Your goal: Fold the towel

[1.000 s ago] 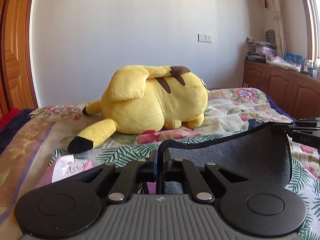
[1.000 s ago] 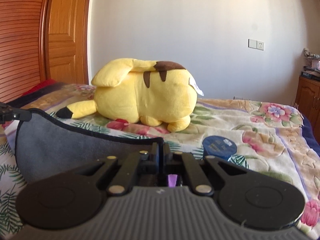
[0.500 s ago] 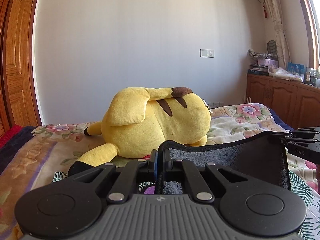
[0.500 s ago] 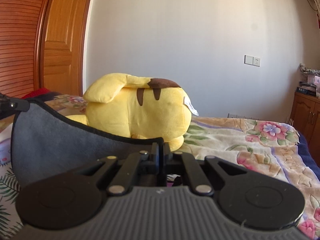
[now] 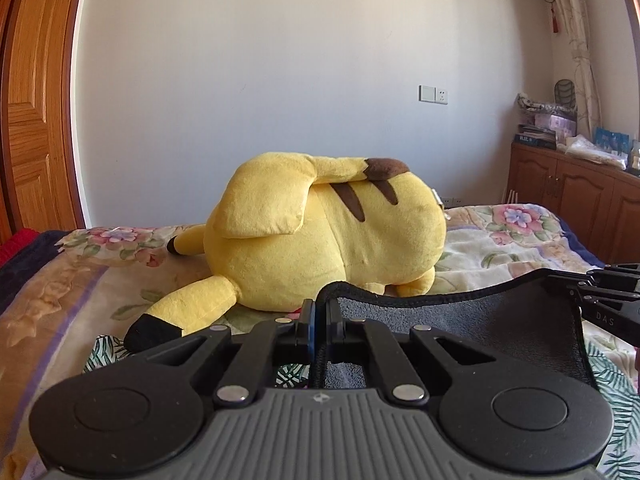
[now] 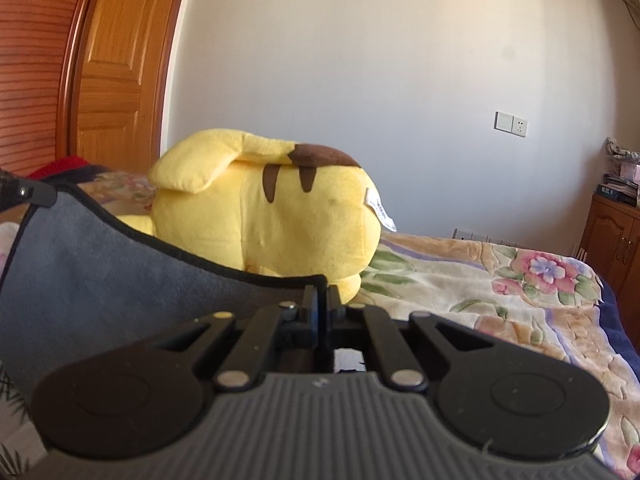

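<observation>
I have the grey towel [image 5: 460, 316] lifted off the bed [image 5: 500, 240], stretched between my two grippers with its black-edged top hem sagging in the middle. My left gripper [image 5: 319, 320] has its jaws clenched on one top corner; my right gripper [image 6: 320, 312] has its jaws clenched on the other. The cloth hangs down in front of the flowered bedspread. Behind it a yellow plush [image 5: 320, 240] lies on the bed, near the white wall [image 5: 280, 80].
</observation>
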Action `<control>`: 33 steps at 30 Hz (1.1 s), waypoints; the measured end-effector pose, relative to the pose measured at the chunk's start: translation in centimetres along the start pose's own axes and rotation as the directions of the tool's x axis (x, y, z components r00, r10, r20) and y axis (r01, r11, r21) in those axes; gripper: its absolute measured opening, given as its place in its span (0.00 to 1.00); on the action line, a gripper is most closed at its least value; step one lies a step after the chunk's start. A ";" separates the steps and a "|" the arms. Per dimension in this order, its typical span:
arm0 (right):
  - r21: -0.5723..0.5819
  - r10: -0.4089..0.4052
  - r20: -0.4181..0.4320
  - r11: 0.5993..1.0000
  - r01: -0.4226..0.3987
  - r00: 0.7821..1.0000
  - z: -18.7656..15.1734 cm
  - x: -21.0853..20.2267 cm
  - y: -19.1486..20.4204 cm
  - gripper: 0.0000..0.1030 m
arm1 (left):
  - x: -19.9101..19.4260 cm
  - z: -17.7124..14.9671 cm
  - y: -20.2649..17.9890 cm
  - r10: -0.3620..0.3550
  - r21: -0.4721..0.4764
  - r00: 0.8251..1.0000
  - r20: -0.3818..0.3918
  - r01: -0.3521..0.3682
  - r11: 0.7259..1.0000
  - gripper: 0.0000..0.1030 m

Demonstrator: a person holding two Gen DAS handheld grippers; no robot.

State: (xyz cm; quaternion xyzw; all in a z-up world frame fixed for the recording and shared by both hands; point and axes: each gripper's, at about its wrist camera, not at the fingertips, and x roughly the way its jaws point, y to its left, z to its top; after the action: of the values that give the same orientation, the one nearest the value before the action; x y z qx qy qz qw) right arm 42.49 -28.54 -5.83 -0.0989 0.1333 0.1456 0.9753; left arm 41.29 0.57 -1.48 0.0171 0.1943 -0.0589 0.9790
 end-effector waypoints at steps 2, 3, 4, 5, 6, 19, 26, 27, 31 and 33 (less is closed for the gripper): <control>-0.018 0.008 -0.017 1.000 -0.008 1.000 -0.5 0.7 0.1 0.04 | 1.0 -0.4 0.0 0.011 0.010 1.000 -0.022 -0.010 1.000 0.00; -0.039 0.011 -0.025 0.999 -0.012 1.000 -0.8 1.0 0.2 0.04 | 1.5 -0.6 -0.1 0.016 0.030 1.000 -0.026 -0.015 0.999 0.00; -0.056 0.012 -0.032 0.998 -0.014 0.999 -1.0 1.3 0.3 0.04 | 1.8 -0.8 -0.2 0.023 0.054 0.999 -0.026 -0.021 0.998 0.00; -0.071 0.013 -0.043 0.997 -0.016 0.999 -1.2 1.6 0.3 0.04 | 2.1 -1.0 -0.3 0.028 0.075 0.999 -0.024 -0.026 0.997 0.00; -0.080 0.013 -0.054 0.997 -0.017 0.998 -1.4 1.9 0.3 0.04 | 2.4 -1.3 -0.3 0.032 0.088 0.999 -0.026 -0.030 0.996 0.00; -0.121 0.003 -0.151 0.992 -0.021 0.989 -4.0 4.4 1.1 0.04 | 6.6 -4.0 -0.7 0.061 0.127 0.991 -0.115 -0.046 0.991 0.00; -0.132 0.000 -0.171 0.991 -0.023 0.985 -4.4 5.1 1.0 0.04 | 7.7 -4.3 -0.5 0.079 0.123 0.987 -0.140 -0.062 0.991 0.00; -0.131 0.001 -0.173 0.991 -0.024 0.985 -4.4 5.2 1.0 0.04 | 7.8 -4.4 -0.5 0.079 0.123 0.986 -0.144 -0.062 0.990 0.00; -0.127 -0.001 -0.190 0.992 -0.024 0.982 -4.6 5.4 0.9 0.05 | 8.4 -4.7 -0.7 0.101 0.134 0.980 -0.172 -0.079 0.988 0.00; -0.122 -0.002 -0.194 0.992 -0.022 0.981 -4.7 5.4 0.9 0.07 | 8.2 -4.8 -0.6 0.098 0.125 0.980 -0.172 -0.077 0.989 0.00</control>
State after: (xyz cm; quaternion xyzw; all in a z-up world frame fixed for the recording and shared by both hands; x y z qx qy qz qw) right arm 46.11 -27.43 -11.91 -0.1719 0.2189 0.1480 0.9490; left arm 46.97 -0.66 -9.03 0.0885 0.2761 -0.0252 0.9567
